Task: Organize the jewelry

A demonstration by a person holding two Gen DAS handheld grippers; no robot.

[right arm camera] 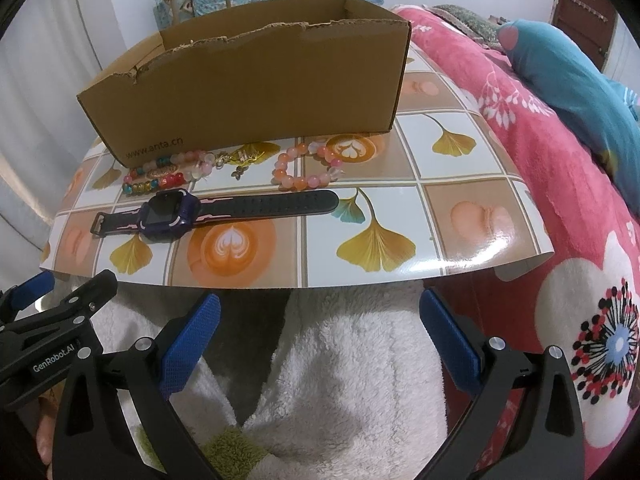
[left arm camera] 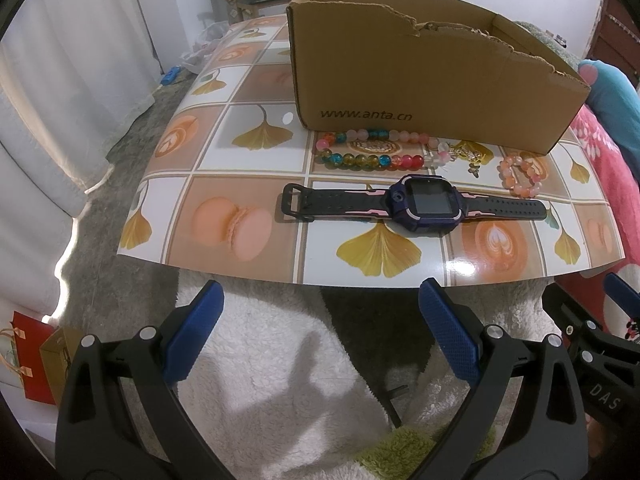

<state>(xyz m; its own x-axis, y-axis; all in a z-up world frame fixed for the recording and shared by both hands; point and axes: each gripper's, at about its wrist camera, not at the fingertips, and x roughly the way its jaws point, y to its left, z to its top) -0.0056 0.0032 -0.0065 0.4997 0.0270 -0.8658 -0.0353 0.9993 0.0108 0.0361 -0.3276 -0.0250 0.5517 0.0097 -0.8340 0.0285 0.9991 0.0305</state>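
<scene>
A purple and black smartwatch [left arm camera: 420, 202] [right arm camera: 168, 214] lies flat on the patterned table. Behind it lies a long multicoloured bead necklace [left arm camera: 372, 160] [right arm camera: 160, 184] with a small gold charm [left arm camera: 468, 154] [right arm camera: 240, 158]. A pink-orange bead bracelet [left arm camera: 520, 176] [right arm camera: 308, 168] lies to the right. An open cardboard box [left arm camera: 420, 92] [right arm camera: 248, 88] stands behind them. My left gripper [left arm camera: 320, 316] is open and empty, short of the table's front edge. My right gripper [right arm camera: 320, 320] is open and empty, also short of the edge.
The table [left arm camera: 240, 168] [right arm camera: 440, 208] has a glossy tiled cover. A white fluffy rug [left arm camera: 260, 360] [right arm camera: 340, 360] lies below. A pink floral bed [right arm camera: 560, 200] with a teal pillow [right arm camera: 568, 72] is at the right. A red bag [left arm camera: 28, 360] stands on the floor at left.
</scene>
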